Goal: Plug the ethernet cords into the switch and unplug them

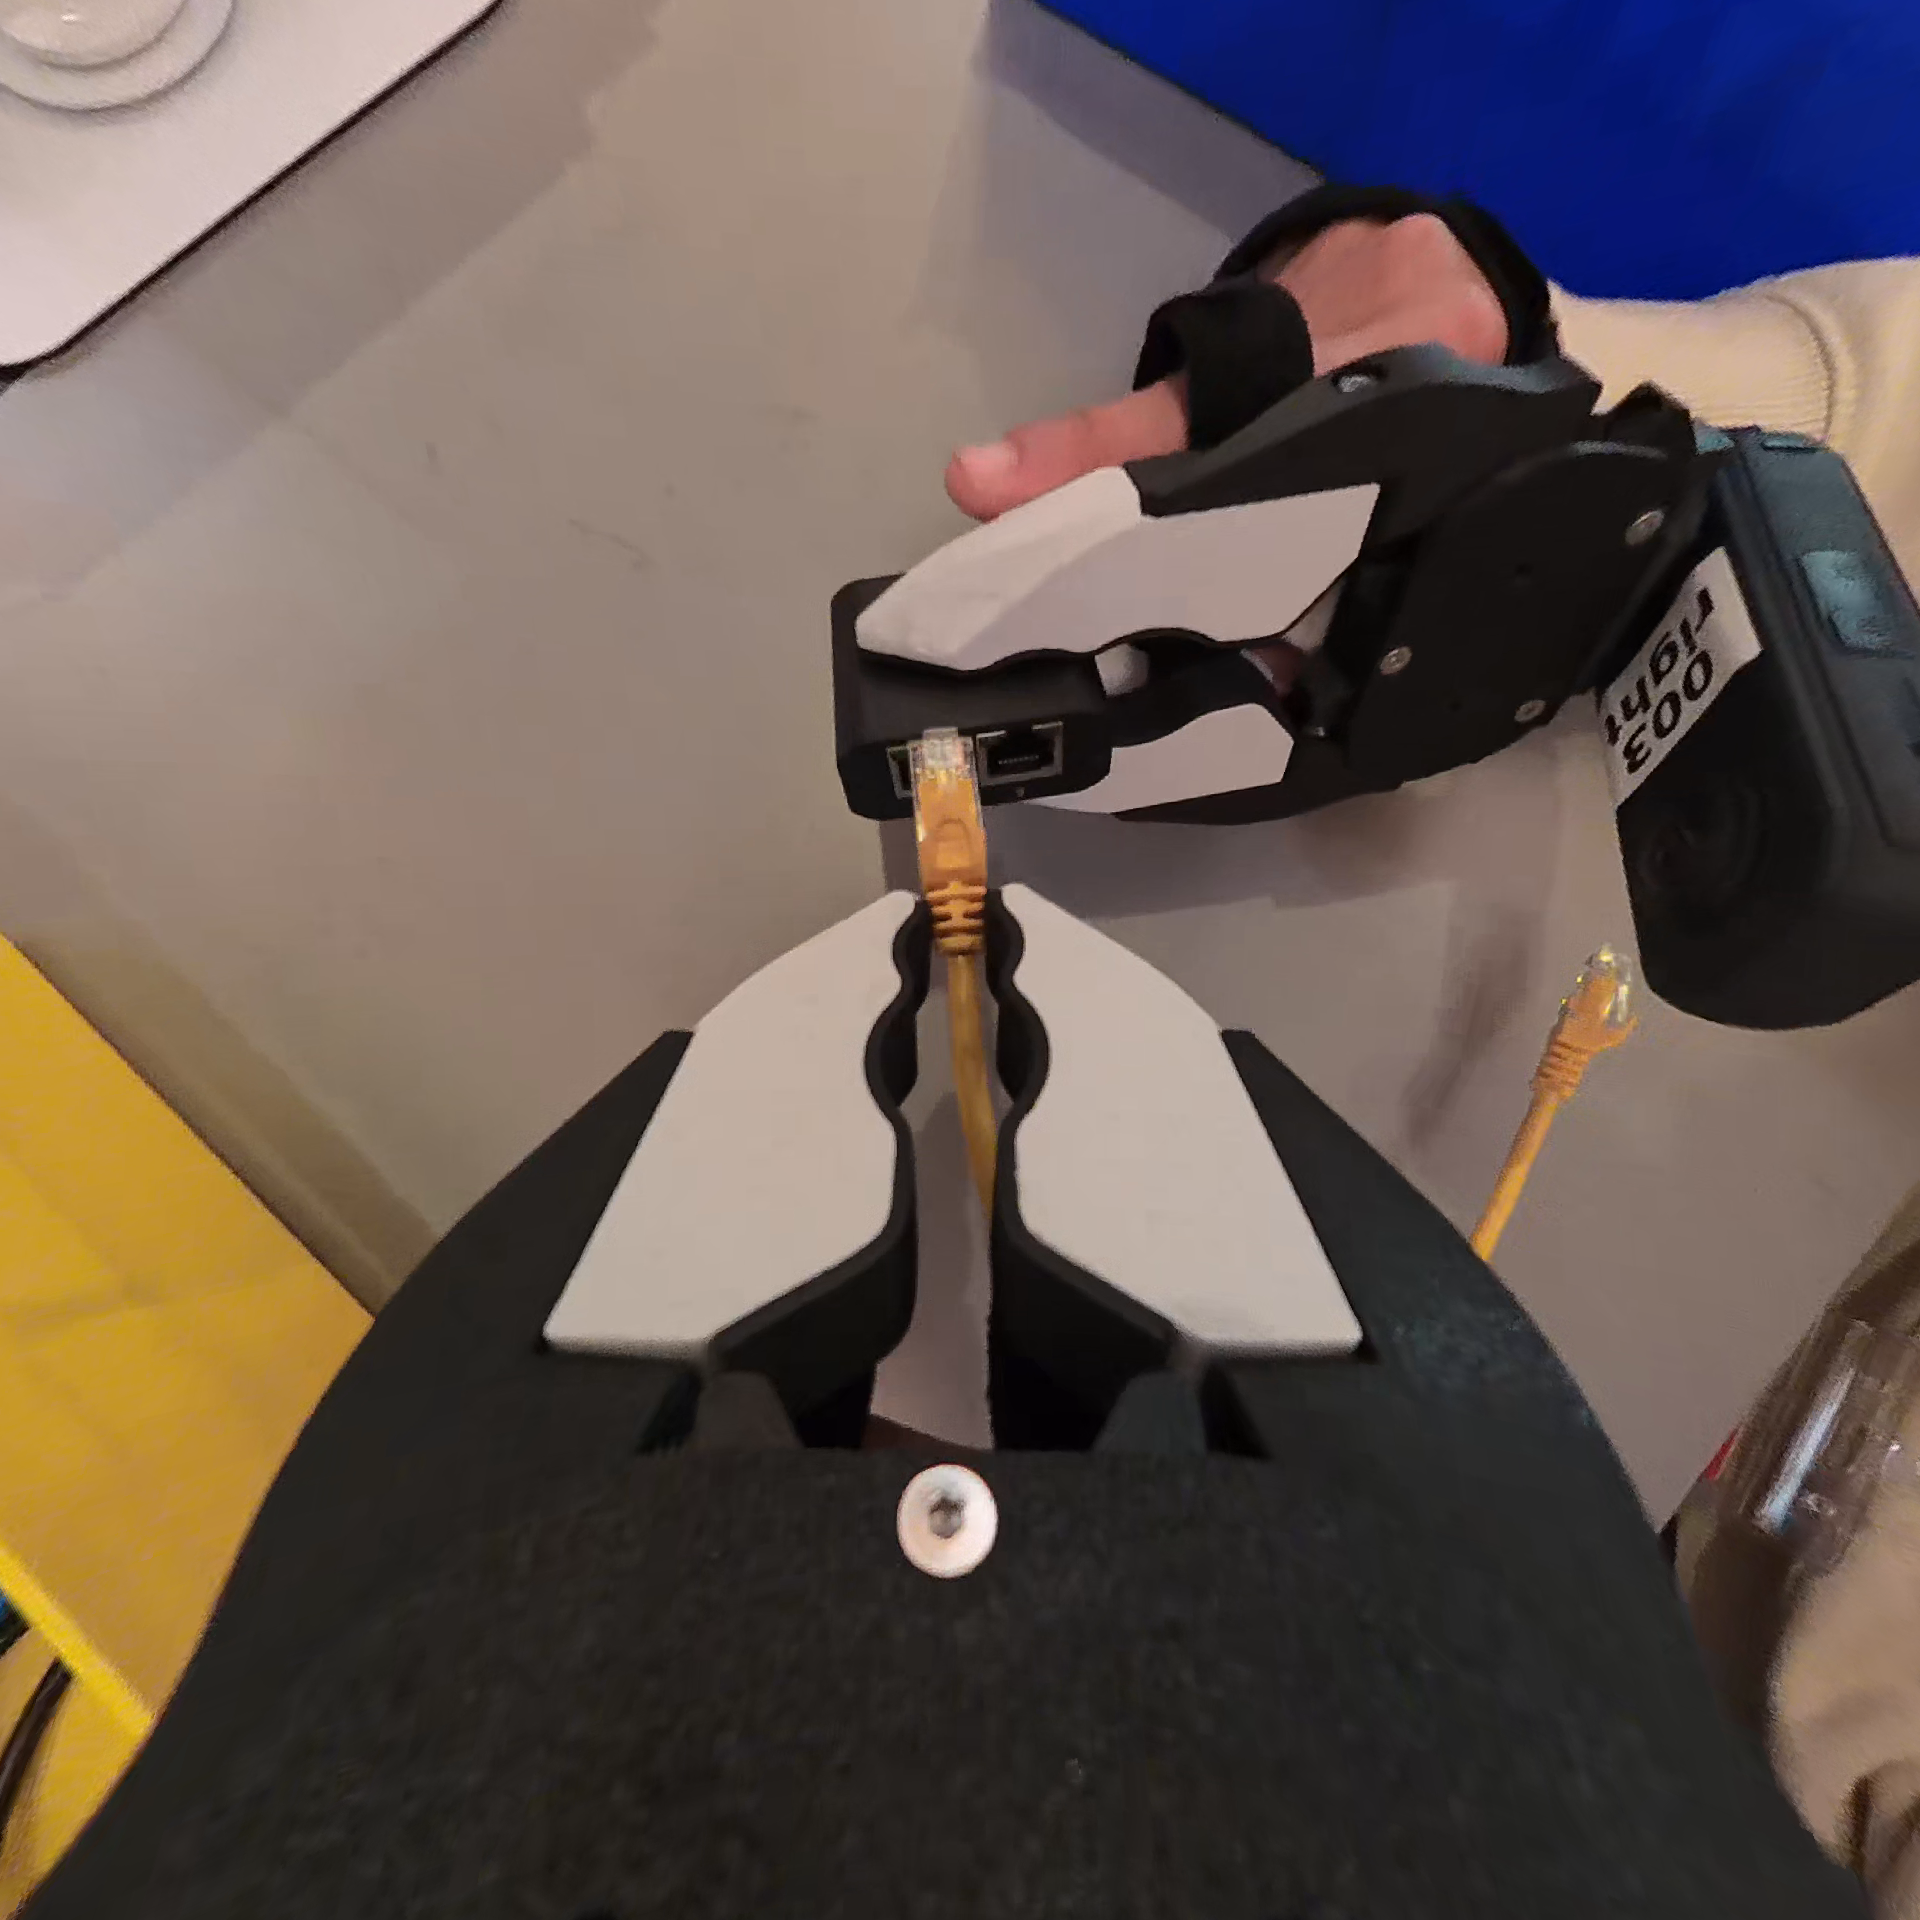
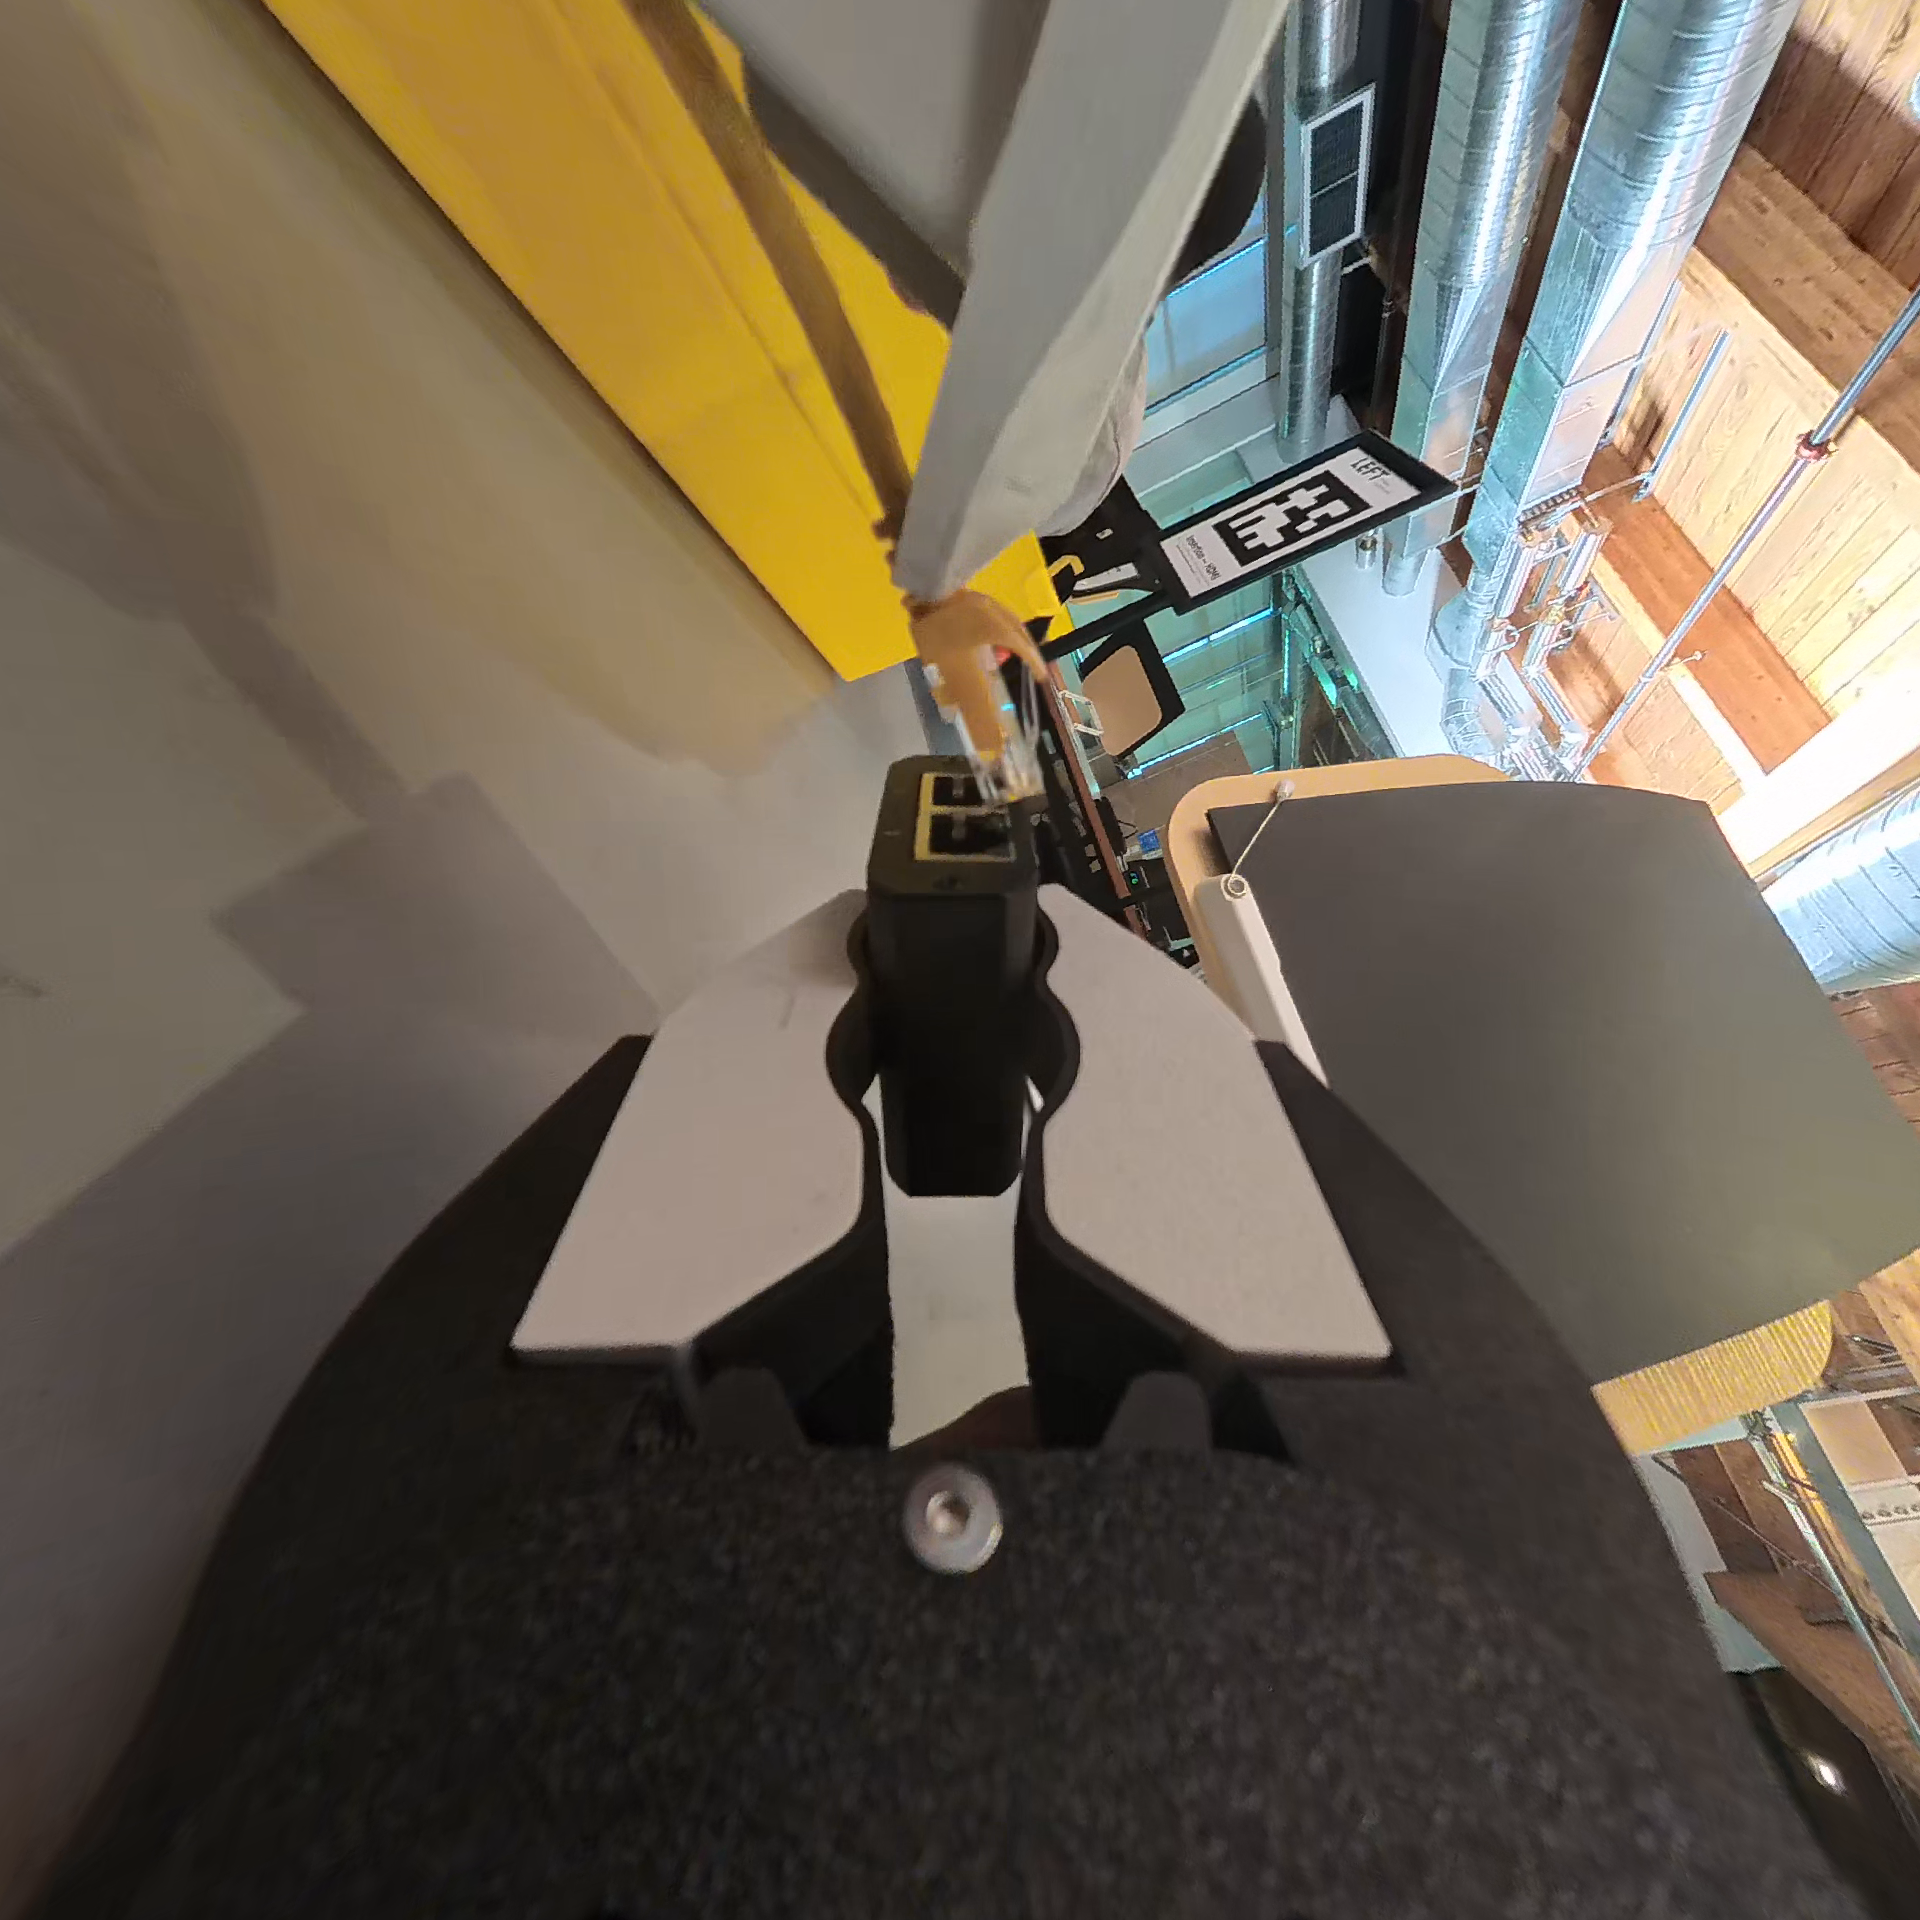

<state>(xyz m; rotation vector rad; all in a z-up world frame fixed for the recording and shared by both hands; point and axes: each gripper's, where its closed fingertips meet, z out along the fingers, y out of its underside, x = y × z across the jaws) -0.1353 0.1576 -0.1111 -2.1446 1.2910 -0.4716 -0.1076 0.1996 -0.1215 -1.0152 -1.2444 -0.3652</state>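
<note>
My left gripper (image 1: 958, 906) is shut on a yellow ethernet cord (image 1: 948, 847), just behind its boot. The cord's clear plug tip touches the left port of a small black switch (image 1: 971, 743). The port to its right is empty. My right gripper (image 2: 951, 920) is shut on the switch (image 2: 951, 997) and holds it above the table; from the left wrist view it (image 1: 1039, 665) comes in from the right. In the right wrist view the plug (image 2: 982, 717) sits at the far port, blurred. A second yellow cord end (image 1: 1584, 1018) lies loose on the table at right.
The grey table (image 1: 520, 520) holds a white tray (image 1: 156, 177) at the far left and a clear plastic bag (image 1: 1808, 1455) at the right edge. A yellow surface (image 1: 125, 1247) borders the left side, a blue one (image 1: 1558, 104) the far right. A person's gloved hand (image 1: 1351, 312) holds the right gripper. My hands' fingertips stand some 5 centimeters from each other.
</note>
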